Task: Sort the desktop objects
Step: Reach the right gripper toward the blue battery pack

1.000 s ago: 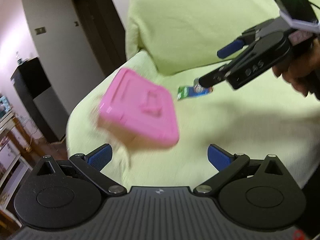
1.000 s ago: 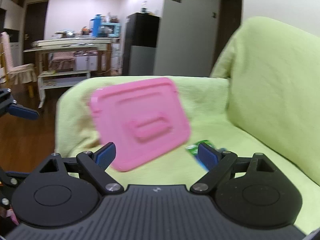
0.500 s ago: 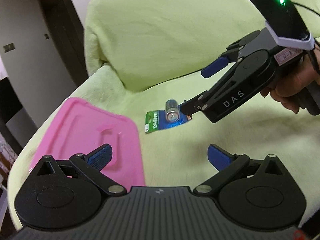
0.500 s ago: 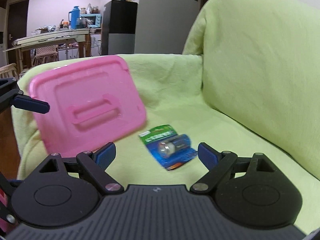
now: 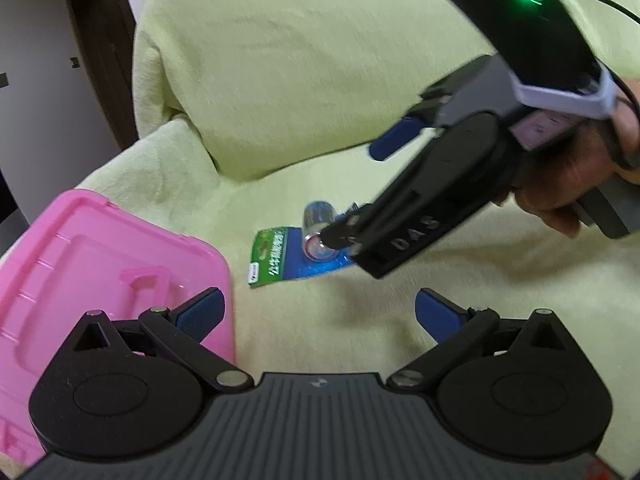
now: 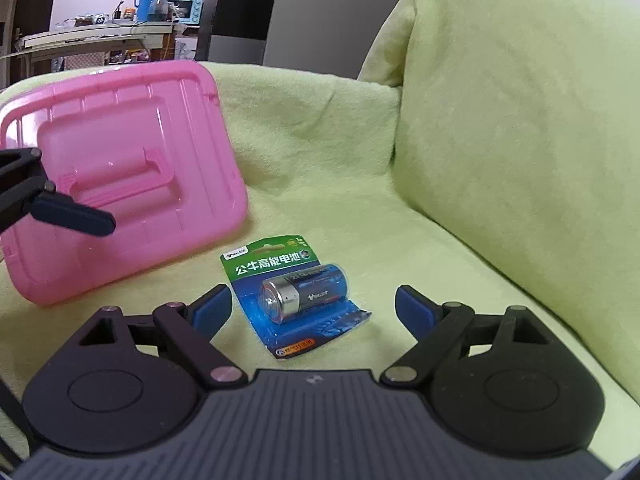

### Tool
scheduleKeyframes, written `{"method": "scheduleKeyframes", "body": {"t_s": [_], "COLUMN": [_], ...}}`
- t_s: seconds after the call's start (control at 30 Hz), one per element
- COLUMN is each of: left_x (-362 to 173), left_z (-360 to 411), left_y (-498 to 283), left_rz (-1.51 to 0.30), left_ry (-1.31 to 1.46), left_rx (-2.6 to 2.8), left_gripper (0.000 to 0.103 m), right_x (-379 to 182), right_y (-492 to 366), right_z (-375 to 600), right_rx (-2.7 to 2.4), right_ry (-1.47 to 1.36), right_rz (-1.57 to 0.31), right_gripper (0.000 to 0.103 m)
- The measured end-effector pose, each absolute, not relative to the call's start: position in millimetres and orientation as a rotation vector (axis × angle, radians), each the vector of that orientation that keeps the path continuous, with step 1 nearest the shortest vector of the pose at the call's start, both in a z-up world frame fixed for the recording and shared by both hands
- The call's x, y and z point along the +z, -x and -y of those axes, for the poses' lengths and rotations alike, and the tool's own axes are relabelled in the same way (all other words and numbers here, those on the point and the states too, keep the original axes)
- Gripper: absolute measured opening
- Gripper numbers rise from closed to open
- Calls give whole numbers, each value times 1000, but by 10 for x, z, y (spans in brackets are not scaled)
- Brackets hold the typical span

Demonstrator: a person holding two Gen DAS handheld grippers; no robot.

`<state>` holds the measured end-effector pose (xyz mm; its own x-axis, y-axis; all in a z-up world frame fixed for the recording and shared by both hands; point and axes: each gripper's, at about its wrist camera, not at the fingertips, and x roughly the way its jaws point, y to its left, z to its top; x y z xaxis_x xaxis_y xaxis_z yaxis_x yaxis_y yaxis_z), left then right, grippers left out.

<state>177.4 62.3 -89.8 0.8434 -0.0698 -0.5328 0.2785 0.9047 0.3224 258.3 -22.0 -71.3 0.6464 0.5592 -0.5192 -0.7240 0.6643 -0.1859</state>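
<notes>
Left wrist view: left gripper [image 5: 316, 312] spread wide, blue pads well apart, nothing between them, touching nothing. Hovers over the green-covered sofa seat [image 5: 500, 280]. Pink plastic lid [image 5: 100, 264] lying on the seat at lower left, its right edge under the left-side finger. Battery blister pack [image 5: 280, 258] flat on the seat ahead, between lid and the other tool. Right gripper [image 5: 360, 196] comes in from upper right, held by a hand [image 5: 576, 172]; near finger tip overlaps the battery end in this view, far blue pad well clear of it, so wide open. Contact with the pack: cannot tell, motion blur. Green LED lit on the black module on top of that tool.

Right wrist view: right gripper [image 6: 314, 304] wide open, pads either side of the battery blister pack [image 6: 292, 296], not closed on it; touching or just above, cannot tell. Pack lies flat on the sofa seat [image 6: 340, 208], green header card away from the camera, single large cell in a blue blister, one corner of the blister torn or curled. Pink plastic lid [image 6: 120, 176] just left of the pack, near edge on the seat, far side looks raised. One blue-padded finger [image 6: 76, 216] of the left gripper over the lid's left part, apart from the pack. Sofa backrest [image 6: 520, 120] on the right. Cluttered bench [image 6: 100, 36] and dark cabinet in the background.
</notes>
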Motion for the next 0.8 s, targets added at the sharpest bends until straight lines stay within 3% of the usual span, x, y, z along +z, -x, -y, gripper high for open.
{"method": "scheduleKeyframes", "body": {"t_s": [0.07,0.23,0.63,0.8], "left_x": [-943,-965,-1042,-1066], "left_z": [-599,-636,-730,-726], "left_y": [-1793,-1862,-1950,-1965], "left_rz": [-550,-558,-588,-598], "left_ry": [-439,-444,-420,-429], "left_rx": [-192,-184,-182,-176], "left_gripper": [102,102,102,102], "right_x": [-748,-892,-1036,-960], "right_y": [-2656,-2870,-3008,-2987], "right_z": [157,35,-91,-40], "right_rx": [769,797,820,752], "right_ry": [405,389,384,338], "right_rz": [-450,-501,-509,-598], "right_gripper": [84,66,66,64]}}
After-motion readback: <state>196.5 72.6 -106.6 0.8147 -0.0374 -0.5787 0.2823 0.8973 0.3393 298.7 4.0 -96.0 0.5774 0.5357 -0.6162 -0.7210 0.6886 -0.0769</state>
